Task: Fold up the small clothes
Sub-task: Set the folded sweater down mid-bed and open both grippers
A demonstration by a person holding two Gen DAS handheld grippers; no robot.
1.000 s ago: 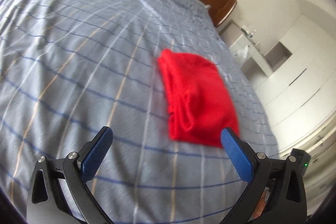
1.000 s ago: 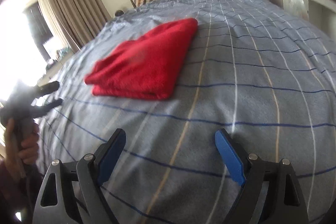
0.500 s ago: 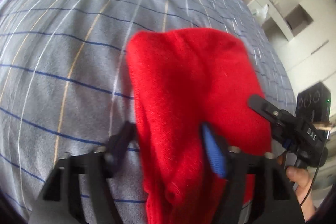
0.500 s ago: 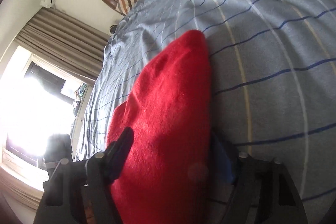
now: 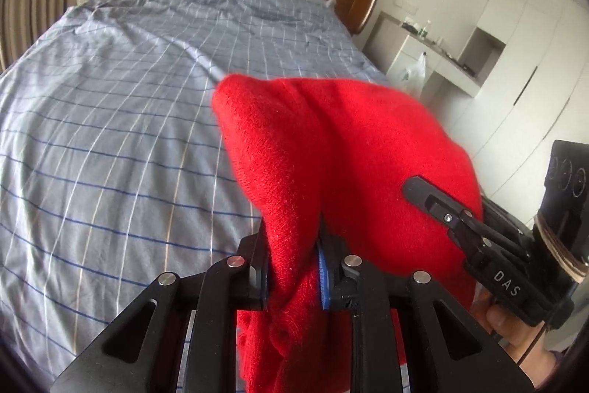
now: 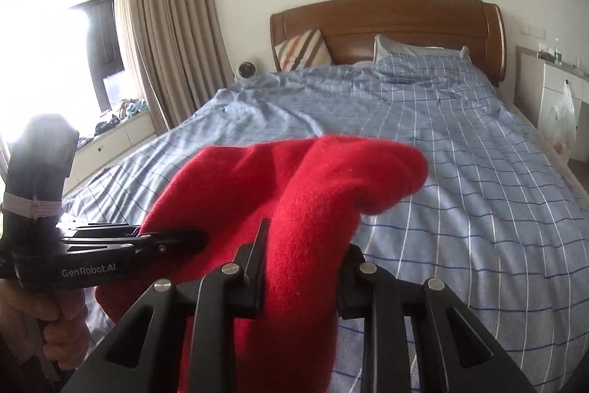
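Gripping the red knit garment (image 5: 331, 153), left gripper (image 5: 294, 267) and right gripper (image 6: 300, 267) have both just closed and now pinch bunched folds, lifted above the checked bedspread (image 5: 110, 135). Fabric hides fingertips and the garment's lower edge runs off-frame. Headboard (image 6: 386, 21) behind; window (image 6: 44, 54) blown out.

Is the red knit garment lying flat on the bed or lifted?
Lifted: the red knit garment hangs bunched, pinched by both the left gripper and right gripper.
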